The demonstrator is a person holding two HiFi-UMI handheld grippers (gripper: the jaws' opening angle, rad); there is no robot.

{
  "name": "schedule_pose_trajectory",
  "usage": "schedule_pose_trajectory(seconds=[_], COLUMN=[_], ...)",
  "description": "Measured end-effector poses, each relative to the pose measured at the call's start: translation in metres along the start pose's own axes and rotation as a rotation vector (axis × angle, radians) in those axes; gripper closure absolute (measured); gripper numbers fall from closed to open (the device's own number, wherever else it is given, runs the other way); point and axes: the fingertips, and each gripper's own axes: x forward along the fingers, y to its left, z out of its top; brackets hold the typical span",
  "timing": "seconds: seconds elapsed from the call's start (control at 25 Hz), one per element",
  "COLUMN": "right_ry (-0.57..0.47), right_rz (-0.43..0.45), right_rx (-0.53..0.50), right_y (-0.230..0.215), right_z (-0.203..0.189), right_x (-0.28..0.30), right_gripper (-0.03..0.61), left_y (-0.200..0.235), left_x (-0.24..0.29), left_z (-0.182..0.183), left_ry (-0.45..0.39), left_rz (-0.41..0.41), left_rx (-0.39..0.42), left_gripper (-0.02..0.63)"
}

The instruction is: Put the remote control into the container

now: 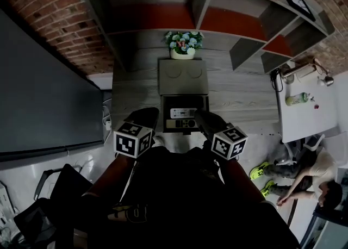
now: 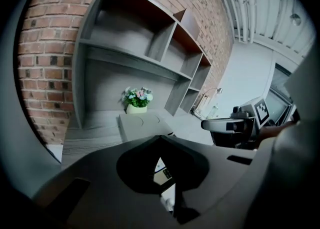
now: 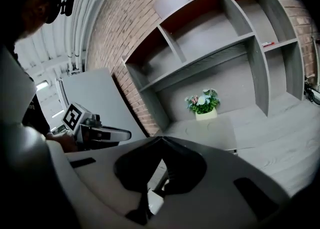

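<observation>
**Both grippers clenched and empty, remote in the container**

Head view: my left gripper and right gripper hang either side of the open container, which sits at the middle of the front edge of the desk. The light remote control lies inside it, long axis parallel to that front edge. I cannot tell which end is its front. A dark remote control lies just beside it, on the near side, lined up the same way. The grey lid lies flat just behind the container, and a flower pot stands behind that at the back edge, under the shelf unit. A black monitor closes off the left. To the right the desk is bare as far as a white table carrying a green bottle; a person sits on the floor there.

Left gripper view: my left gripper's jaws meet at the tips with nothing between them. Ahead are the lid and flower pot; the right gripper is off to the side.

Right gripper view: my right gripper is clenched too, and empty. The lid, flower pot and bare desk lie ahead.
</observation>
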Motion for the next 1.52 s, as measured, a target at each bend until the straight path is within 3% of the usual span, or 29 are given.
schedule_pose_trajectory(seconds=[0.12, 0.32, 0.8, 1.04, 1.32, 1.52], right_ry=[-0.020, 0.039, 0.007, 0.038, 0.037, 0.015], right_rz=[0.031, 0.039, 0.096, 0.136, 0.162, 0.116], right_rx=[-0.022, -0.211, -0.213, -0.154, -0.201, -0.175], right_y=[0.014, 0.023, 0.003, 0.009, 0.018, 0.021], right_z=[0.007, -0.007, -0.041, -0.083, -0.088, -0.082], right_x=[-0.014, -0.043, -0.149, -0.182, -0.190, -0.188], right_gripper=[0.571, 0.571, 0.571, 0.571, 0.571, 0.571], left_y=[-0.024, -0.071, -0.176, -0.217, -0.221, -0.220], left_x=[-0.005, -0.005, -0.002, -0.008, -0.024, -0.026], left_z=[0.008, -0.009, -0.057, -0.098, -0.106, -0.087], left_ry=[-0.039, -0.036, -0.049, 0.010, -0.011, -0.053], left_rz=[-0.002, 0.009, 0.086, 0.108, 0.153, 0.085], left_rx=[0.022, 0.029, 0.024, -0.011, -0.002, -0.006], left_gripper=[0.606, 0.607, 0.607, 0.607, 0.607, 0.607])
